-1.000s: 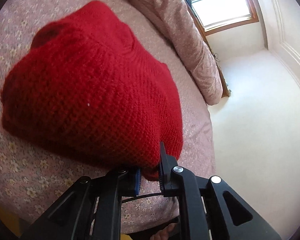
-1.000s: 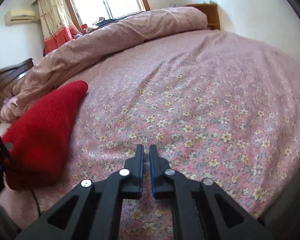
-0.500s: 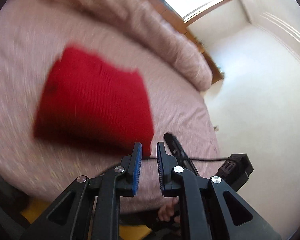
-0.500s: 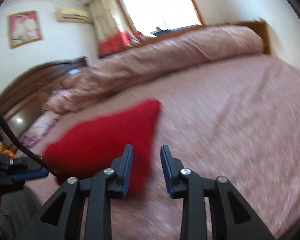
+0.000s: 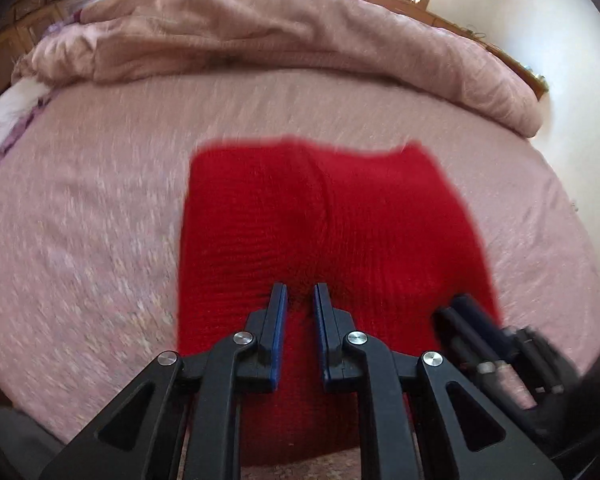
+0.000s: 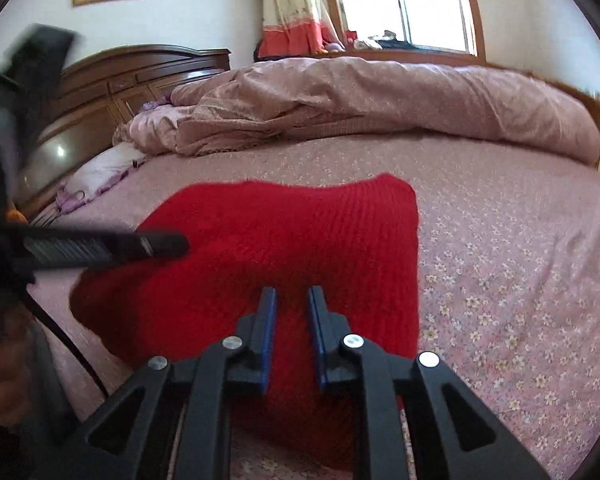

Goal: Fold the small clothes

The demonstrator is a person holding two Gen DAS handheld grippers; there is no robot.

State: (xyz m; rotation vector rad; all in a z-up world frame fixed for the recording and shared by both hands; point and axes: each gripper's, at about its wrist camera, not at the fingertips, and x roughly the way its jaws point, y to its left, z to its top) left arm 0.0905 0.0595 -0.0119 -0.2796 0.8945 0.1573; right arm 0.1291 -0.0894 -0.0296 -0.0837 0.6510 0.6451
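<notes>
A red knitted sweater (image 5: 328, 220) lies folded into a flat rectangle on the flowered pink bed sheet (image 5: 80, 240). My left gripper (image 5: 300, 288) hovers over its near edge, jaws almost together and empty. In the right wrist view the same sweater (image 6: 280, 236) fills the middle. My right gripper (image 6: 292, 290) is above its near part, jaws closing with a narrow gap and nothing pressed between the pads. The right gripper (image 5: 472, 320) also shows blurred at the lower right of the left wrist view. One left finger (image 6: 160, 244) reaches in from the left of the right wrist view.
A bunched pink duvet (image 6: 380, 100) runs along the far side of the bed. A dark wooden headboard (image 6: 140, 68) and a pale pillow (image 6: 100, 172) are at the left. A window (image 6: 400, 0) and a curtain stand behind. Bare sheet (image 6: 520, 280) lies right of the sweater.
My left gripper let go of the sweater's edge and swung back; the sweater now lies flat. My right gripper came across over it, its jaws widening and then narrowing.
</notes>
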